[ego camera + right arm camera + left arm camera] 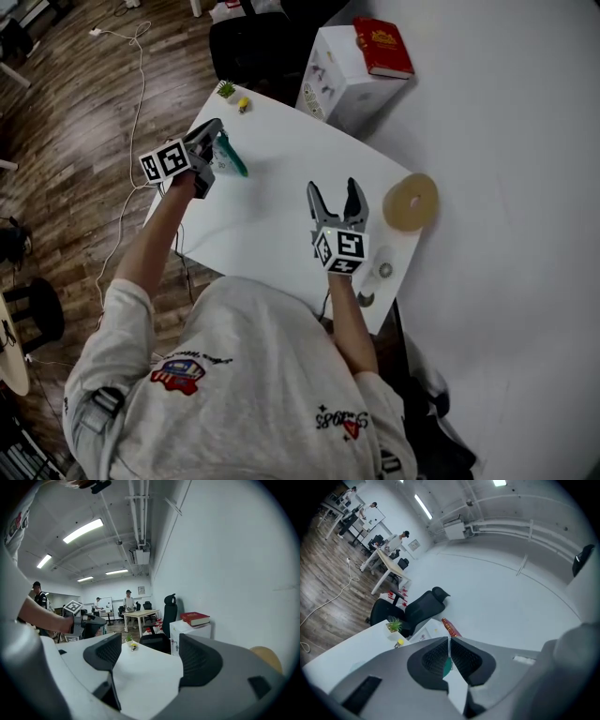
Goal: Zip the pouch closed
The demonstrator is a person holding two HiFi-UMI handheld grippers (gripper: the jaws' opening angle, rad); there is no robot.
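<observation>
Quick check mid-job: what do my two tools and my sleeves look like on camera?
Both the left tool and right tool are grey, each with two tapered jaws, dark ribbed pads and a white cube of black square markers. The sweatshirt sleeves are light grey, leaving forearms bare.

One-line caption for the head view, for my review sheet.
Left gripper shut on the teal pouch over the white table; right gripper open and empty.

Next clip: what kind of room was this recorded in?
Probably an open-plan office or lab: a white work table, a black office chair, ceiling strip lights, and people standing by a far table.
</observation>
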